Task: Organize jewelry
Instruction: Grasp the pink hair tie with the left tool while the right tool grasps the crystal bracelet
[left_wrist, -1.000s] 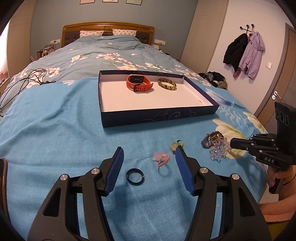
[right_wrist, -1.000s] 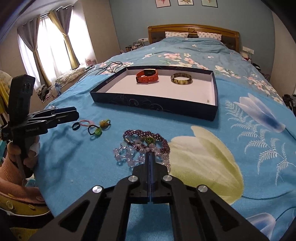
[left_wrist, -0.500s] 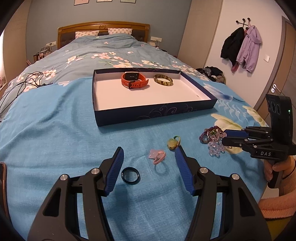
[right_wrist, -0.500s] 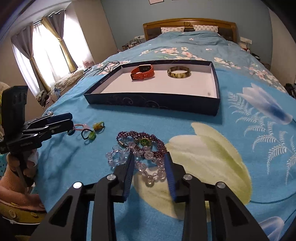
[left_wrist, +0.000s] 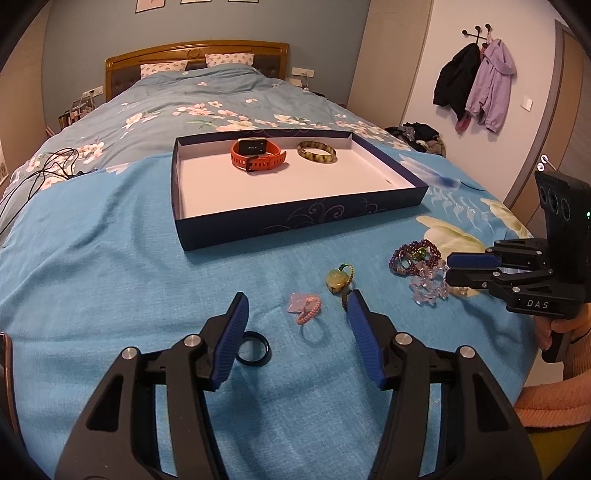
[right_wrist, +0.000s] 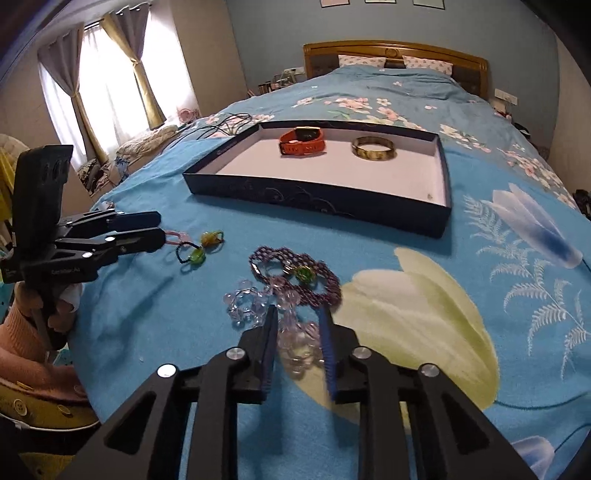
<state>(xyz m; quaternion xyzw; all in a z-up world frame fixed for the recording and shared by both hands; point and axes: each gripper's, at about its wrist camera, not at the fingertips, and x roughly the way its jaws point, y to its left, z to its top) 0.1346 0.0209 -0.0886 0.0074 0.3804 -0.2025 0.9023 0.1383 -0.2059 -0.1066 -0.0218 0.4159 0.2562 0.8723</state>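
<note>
On the bed's blue spread (left_wrist: 110, 280), the left gripper (left_wrist: 297, 314) hangs with its blue fingers (left_wrist: 364, 332) about half apart and nothing held; they have just been closing a little. The black ring (left_wrist: 253, 349) lies on the spread just inside the left-hand finger at about 7 o'clock of the gap, partly tucked behind that finger. The pink ring (left_wrist: 306, 306) sits inside the gap toward 1 o'clock, free of both fingers, and the yellow-green bead ring (left_wrist: 338, 278) lies just beyond the right-hand fingertip at 1 o'clock. The right gripper (right_wrist: 299, 325) has its fingers (right_wrist: 271, 339) narrowly parted, having just been opening, and the clear bead bracelet (right_wrist: 295, 339) lies between them on the spread; I cannot tell whether the pads touch the beads. Part of that bracelet spills out past the left-hand fingertip at 10 o'clock, and the purple bead bracelet (right_wrist: 295, 273) lies just ahead at 12 o'clock, touching the clear beads. Farther on at 12 o'clock stands the dark blue tray (right_wrist: 314, 199), holding the orange watch (right_wrist: 303, 142) and, to its right, the amber bangle (right_wrist: 373, 148), both near the far wall.
</note>
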